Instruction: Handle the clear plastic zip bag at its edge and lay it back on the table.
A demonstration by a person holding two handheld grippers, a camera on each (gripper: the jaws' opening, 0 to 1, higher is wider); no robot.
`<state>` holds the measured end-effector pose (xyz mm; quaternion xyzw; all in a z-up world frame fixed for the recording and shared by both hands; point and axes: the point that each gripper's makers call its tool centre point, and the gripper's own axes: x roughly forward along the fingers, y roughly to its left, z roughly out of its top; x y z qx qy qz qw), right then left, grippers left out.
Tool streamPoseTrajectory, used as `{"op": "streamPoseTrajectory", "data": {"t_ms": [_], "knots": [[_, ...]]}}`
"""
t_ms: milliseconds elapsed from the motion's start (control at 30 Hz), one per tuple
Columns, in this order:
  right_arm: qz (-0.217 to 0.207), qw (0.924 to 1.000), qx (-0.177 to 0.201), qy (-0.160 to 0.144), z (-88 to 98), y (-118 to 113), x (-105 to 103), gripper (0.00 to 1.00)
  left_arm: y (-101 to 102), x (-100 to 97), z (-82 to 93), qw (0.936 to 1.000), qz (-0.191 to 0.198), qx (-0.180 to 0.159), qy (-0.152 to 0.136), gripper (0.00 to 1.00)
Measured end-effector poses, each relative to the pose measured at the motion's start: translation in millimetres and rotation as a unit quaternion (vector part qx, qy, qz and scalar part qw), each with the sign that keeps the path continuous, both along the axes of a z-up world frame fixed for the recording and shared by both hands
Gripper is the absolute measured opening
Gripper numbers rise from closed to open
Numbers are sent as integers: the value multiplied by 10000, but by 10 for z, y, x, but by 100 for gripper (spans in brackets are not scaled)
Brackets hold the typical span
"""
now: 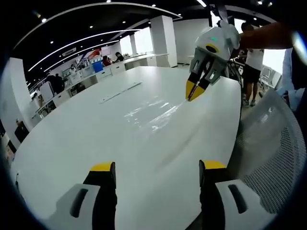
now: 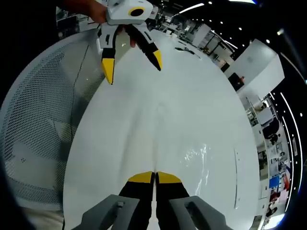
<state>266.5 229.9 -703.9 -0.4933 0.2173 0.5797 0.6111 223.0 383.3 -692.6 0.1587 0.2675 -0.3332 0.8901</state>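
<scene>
The clear plastic zip bag [image 1: 149,112] lies flat on the white table [image 1: 86,139], showing mostly as glossy glints and a crease. My right gripper [image 1: 194,92] comes in from the upper right of the left gripper view, its yellow tips closed together at the bag's near edge. In the right gripper view its jaws [image 2: 154,178] are pressed shut, and the bag [image 2: 194,158] spreads ahead of them with a crease running forward. My left gripper [image 1: 157,168] stands wide open above the table, apart from the bag; across the table it shows as the left gripper [image 2: 133,67], open.
A white mesh chair [image 1: 276,153] stands against the table's edge, also seen as the mesh chair [image 2: 43,120]. A long thin strip [image 1: 121,91] lies farther along the table. A person [image 1: 252,62] stands beyond the table; desks and several people fill the back.
</scene>
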Motion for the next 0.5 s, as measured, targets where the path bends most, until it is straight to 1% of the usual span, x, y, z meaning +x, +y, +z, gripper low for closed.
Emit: {"op": "streamPoseTrajectory", "data": {"t_ms": [133, 300, 367, 500], "knots": [[2, 10000, 43, 27, 25, -4, -27, 0, -45, 18, -21, 9998, -148, 98, -38, 63], [77, 10000, 42, 44, 34, -13, -74, 0, -90, -12, -5, 9995, -261, 169, -59, 60], [102, 9999, 57, 118, 23, -15, -106, 0, -105, -19, 13, 9992, -324, 197, -100, 57], [197, 9996, 62, 173, 12, -16, -181, 0, -135, -38, 25, 9985, -463, 255, -160, 51]]}}
